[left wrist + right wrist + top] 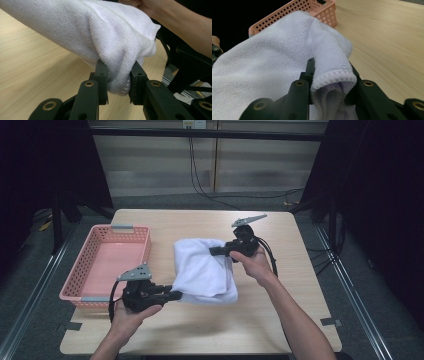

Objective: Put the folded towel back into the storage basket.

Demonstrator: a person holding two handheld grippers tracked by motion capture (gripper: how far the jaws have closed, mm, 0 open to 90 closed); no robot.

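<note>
White towel folded over, mid-table, strung between my two grippers; whether its underside still touches the wood I can't tell. Left gripper has the near left corner, jaws clamped on a bunched wad of the cloth, seen close in the left gripper view. Right gripper pinches the far right corner, stitched hem folded between its jaws, pads pressed on the fabric. Both sets of jaws narrow, each holding towel. Pink perforated basket sits just left of the towel, not touching it as far as I see; its corner shows behind the cloth in the right gripper view. Wooden table underneath. Hand wraps the right gripper's body.
</note>
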